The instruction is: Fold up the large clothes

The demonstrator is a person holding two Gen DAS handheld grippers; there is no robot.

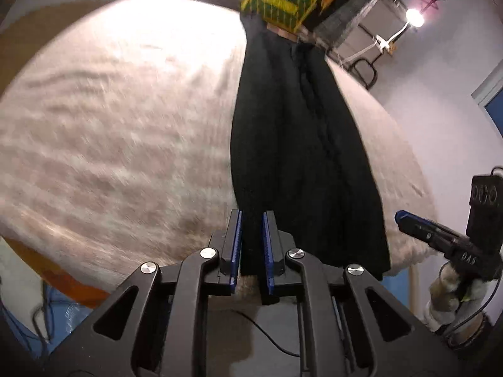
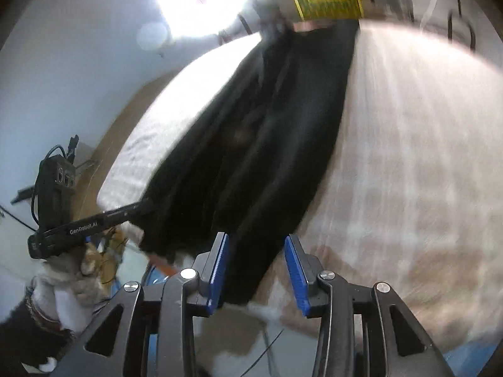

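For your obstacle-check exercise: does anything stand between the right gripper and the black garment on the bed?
Nothing visible does. The right gripper is open, with the long black garment's near hem already between its blue pads.

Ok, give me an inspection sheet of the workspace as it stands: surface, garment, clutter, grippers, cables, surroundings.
Surface: pale fuzzy cover, wrinkled, picture blurred.
Job's things: black garment laid lengthwise along the cover, its near end at the edge.
Clutter: yellow-green box at the garment's far end.
Grippers: left gripper shut on the garment's near hem; right gripper has garment cloth between its pads, which stand apart from it, open.
Cables: thin black cable below the left gripper; others at lower left.
Surroundings: white walls, bare lamp, metal rack; gloved hands hold both grippers.
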